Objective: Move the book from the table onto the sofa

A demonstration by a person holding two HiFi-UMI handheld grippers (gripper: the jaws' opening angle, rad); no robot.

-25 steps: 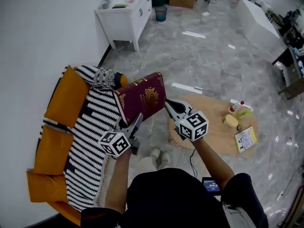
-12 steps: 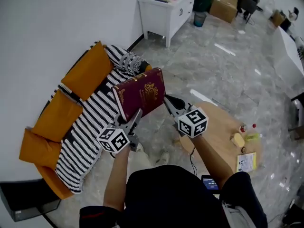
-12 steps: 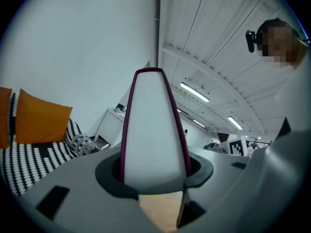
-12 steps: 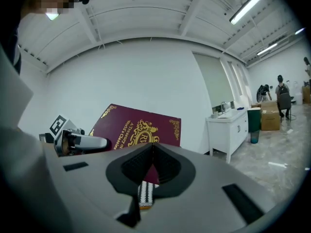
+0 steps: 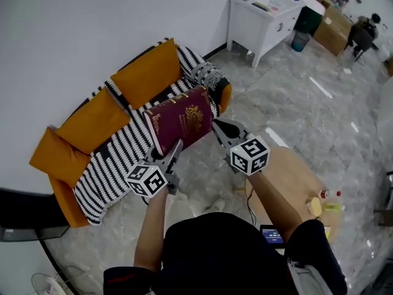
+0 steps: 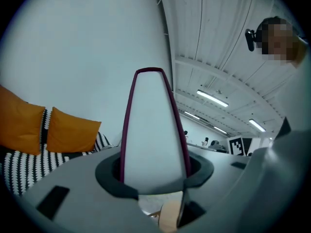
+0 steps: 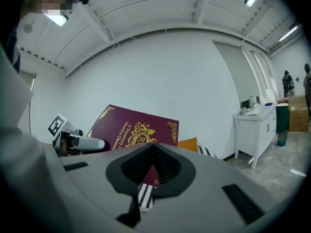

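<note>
Orange-cushioned striped sofa (image 5: 116,155) lines the white wall (image 5: 61,35) at left; the left gripper (image 5: 175,150) clamps the bottom edge of the maroon book (image 5: 182,120), held aloft before the sofa, while the right gripper (image 5: 217,128), pinched shut, meets its right edge.

Head view: overhead, looking steeply down at mid-range; sofa (image 5: 116,146) at 10 o'clock, bench (image 5: 301,177) at 4 o'clock.

Left gripper view: tilted upward, hard against the book's (image 6: 153,130) page edge; sofa at 9 o'clock.

Right gripper view: close on the book's cover.

All three views share the book and sofa.
</note>
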